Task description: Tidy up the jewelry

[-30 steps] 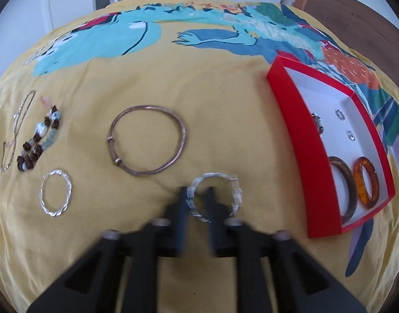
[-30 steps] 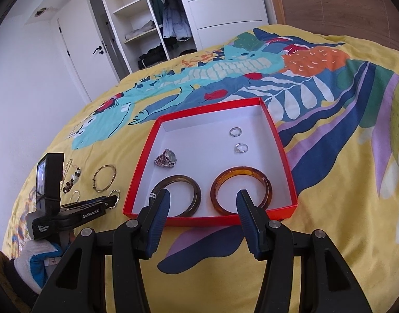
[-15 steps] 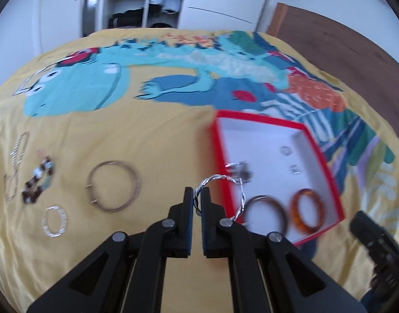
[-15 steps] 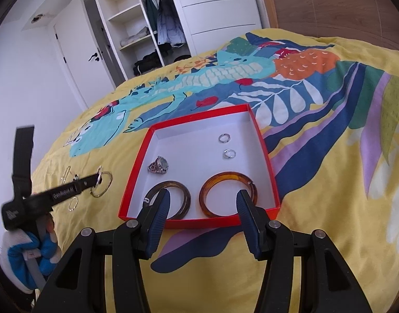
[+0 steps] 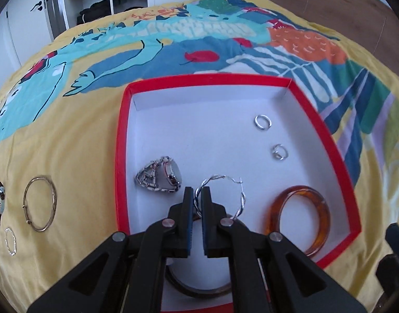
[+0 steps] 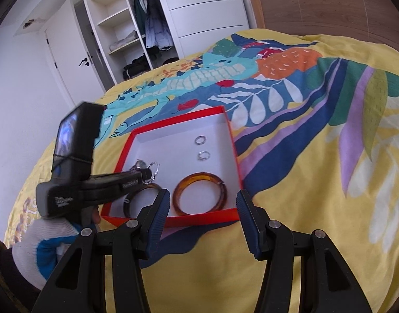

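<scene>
Left fingers [image 5: 196, 192] clamped on hoop [image 5: 220, 195] over box [image 5: 121, 140], right fingers [image 6: 203, 195] spread, idle — thin grip, could snag watch [image 5: 160, 178].

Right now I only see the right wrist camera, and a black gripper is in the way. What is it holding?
Observer: A twisted silver hoop, pinched in the left gripper's fingers over the red box.
Operator: Is any jewelry outside the box?
Observer: Yes, a thin bangle lies on the yellow bedspread, left of the box.
Operator: Anything else?
Observer: A small silver bracelet lies near that bangle.
</scene>
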Demonstrator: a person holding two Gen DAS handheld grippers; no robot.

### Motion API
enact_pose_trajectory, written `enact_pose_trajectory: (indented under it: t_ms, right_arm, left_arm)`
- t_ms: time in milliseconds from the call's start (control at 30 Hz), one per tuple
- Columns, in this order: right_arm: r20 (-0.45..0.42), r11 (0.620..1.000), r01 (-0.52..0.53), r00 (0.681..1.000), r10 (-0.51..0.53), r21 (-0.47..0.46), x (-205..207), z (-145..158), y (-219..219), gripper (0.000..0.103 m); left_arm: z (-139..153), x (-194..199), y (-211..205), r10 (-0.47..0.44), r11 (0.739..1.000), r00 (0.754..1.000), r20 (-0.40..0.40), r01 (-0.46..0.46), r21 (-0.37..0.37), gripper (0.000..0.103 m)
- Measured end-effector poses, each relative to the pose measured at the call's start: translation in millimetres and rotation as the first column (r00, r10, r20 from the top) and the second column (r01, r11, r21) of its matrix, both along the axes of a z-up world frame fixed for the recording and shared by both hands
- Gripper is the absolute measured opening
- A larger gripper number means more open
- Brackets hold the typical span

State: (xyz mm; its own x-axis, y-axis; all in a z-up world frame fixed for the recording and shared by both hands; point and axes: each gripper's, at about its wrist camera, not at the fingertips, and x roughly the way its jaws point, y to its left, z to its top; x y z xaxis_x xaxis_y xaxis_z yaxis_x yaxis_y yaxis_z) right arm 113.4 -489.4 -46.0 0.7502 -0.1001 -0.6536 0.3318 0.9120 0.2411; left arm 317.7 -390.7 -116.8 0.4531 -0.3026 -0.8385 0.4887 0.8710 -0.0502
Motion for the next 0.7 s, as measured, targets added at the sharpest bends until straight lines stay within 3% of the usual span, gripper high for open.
enact_pose_trajectory:
  t_ms: [133, 233, 367, 700]
  right_arm:
    - [-0.005, 1.0, 0.004, 1.0, -0.004, -0.002, -1, 0, -1, 0.052]
    - [-0.004, 1.0, 0.0, 1.0, 0.0, -0.015, 0, 5, 3, 0.052]
    - [0.001, 0.999, -0.019, 1.0, 0.019, -0.027, 3, 12, 15, 0.053]
    - [0.02, 0.986, -0.155, 0.988, 0.156, -0.058, 32, 31, 88, 0.055]
  left_arm:
    - [5, -2, 5, -0.015, 0.999, 1.0, -0.018, 0.015, -0.049, 0.008]
    - [18, -8, 12, -0.029, 0.996, 1.0, 0.003, 0.029, -0.082, 0.018]
    - [37, -16, 34, -0.016, 0.993, 0.999, 0.035, 0.019, -0.116, 0.019]
    - [54, -17, 170, 0.174, 0.976, 0.984, 0.047, -0.166, -0.14, 0.019]
